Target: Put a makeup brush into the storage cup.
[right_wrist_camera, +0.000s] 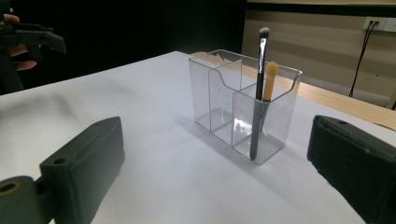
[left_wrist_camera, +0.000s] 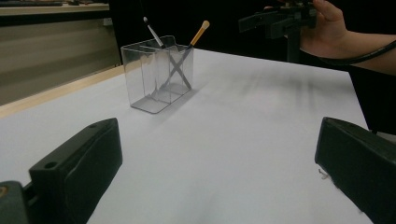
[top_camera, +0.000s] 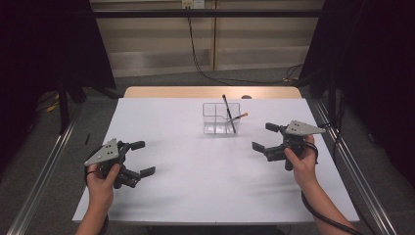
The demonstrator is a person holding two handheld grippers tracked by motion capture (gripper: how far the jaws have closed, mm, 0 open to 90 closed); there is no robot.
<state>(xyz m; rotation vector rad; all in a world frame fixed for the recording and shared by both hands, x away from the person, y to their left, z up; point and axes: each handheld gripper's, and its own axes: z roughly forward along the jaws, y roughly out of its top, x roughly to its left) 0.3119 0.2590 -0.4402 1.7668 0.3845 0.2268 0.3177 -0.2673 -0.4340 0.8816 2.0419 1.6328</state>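
left tongs (top_camera: 142,158): held above the near-left part of the white surface (top_camera: 205,186), released, jaws spread wide, nothing between them. right tongs (top_camera: 266,138): held above the right part of the surface, likewise released, jaws wide apart and empty; seen also at the far upper right of the left gripper view (left_wrist_camera: 275,21).

clear organiser (top_camera: 221,118): upright on the far middle of the surface, well apart from both tongs, nearer to the right pair. divided into compartments by clear inner walls (right_wrist_camera: 222,100).

black-handled brush (top_camera: 228,113): standing in the organiser's right end compartment, leaning, tip above the rim. orange-handled brush (top_camera: 239,117): in the same end compartment, leaning the other way, crossing the black handle when seen from the left gripper view (left_wrist_camera: 177,65). from the right gripper view, both brushes close together, orange tip (right_wrist_camera: 270,79) just beside the black handle (right_wrist_camera: 259,84).

both brushes untouched by either tongs.
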